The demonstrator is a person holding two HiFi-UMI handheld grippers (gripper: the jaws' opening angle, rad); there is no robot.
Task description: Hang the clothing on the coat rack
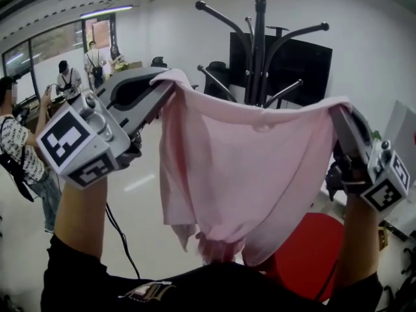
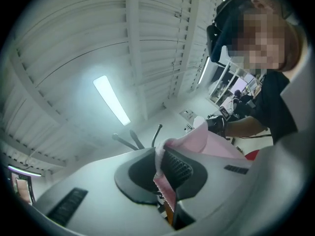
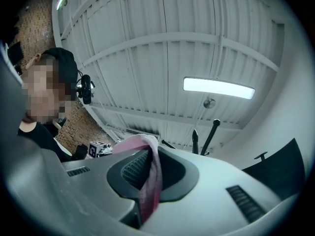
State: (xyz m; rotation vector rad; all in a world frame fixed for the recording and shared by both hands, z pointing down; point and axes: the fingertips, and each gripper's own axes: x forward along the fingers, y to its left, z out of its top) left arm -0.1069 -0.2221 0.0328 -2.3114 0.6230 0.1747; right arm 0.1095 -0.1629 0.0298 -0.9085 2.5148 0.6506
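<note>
Half-hidden coat rack [image 1: 259,51] behind the pink garment [image 1: 240,168]

The cloth hides the rack's pole below its arms, its foot, and part of the red seat [image 1: 305,249] beneath the rack. Seen from the left gripper [image 2: 165,173] and the right gripper [image 3: 147,176], only the rack's arm tips clear the grey housings. The people [image 1: 68,80] far left of the rack are too small to show what they hold.

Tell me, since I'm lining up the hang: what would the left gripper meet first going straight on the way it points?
Probably the coat rack: its arm tips show ahead of the left gripper, shut on the pink garment. How far off is unclear.
</note>
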